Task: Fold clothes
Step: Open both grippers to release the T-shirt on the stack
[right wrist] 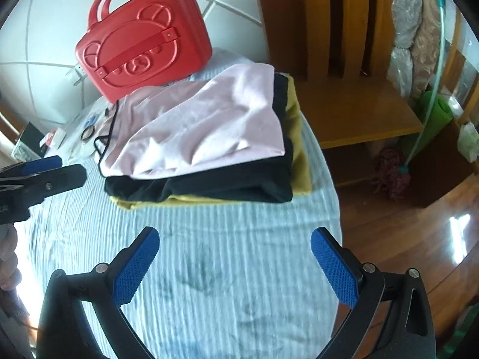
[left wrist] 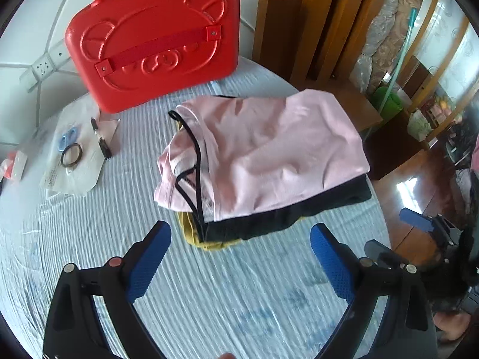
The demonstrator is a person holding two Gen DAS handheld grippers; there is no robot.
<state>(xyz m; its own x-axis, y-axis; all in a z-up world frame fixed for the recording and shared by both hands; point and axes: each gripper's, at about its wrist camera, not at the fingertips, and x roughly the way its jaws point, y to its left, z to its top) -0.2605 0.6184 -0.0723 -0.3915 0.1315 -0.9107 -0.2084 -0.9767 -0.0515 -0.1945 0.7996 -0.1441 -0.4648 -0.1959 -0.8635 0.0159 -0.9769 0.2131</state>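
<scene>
Left wrist view first: looking down at a stack of three folded pieces on the bed [left wrist: 89, 269], covered in a pale blue ribbed sheet. Pink top [left wrist: 269, 152] sitting on top, black garment [left wrist: 269, 227] under it, mustard-yellow piece [left wrist: 206, 243] peeking out at the bottom. Left gripper [left wrist: 241, 257] hovering just short of the near edge of the stack, fingers [left wrist: 149, 266] spread wide, holding nothing. Right gripper poking in at the right edge, off to the side of the stack. Red case with a bear face [left wrist: 155, 39] standing behind the clothes, plus a marker [left wrist: 101, 139], a hair tie [left wrist: 71, 155] and a small blue thing on a plastic bag to the left.

Right wrist view: same stack from the other side, sitting near the bed's right edge, wooden bench [right wrist: 359, 113] just beyond. Right gripper [right wrist: 235, 263] hanging over bare sheet near the stack, fingers [right wrist: 335, 272] spread wide too, pinching nothing. Left gripper coming in from the left, apart from the clothes.

Guessing the folding is pretty much wrapped up: everything visible lying folded and stacked, no loose clothes in sight. Maybe just squaring up the pink layer, looking slightly rumpled and skewed.
</scene>
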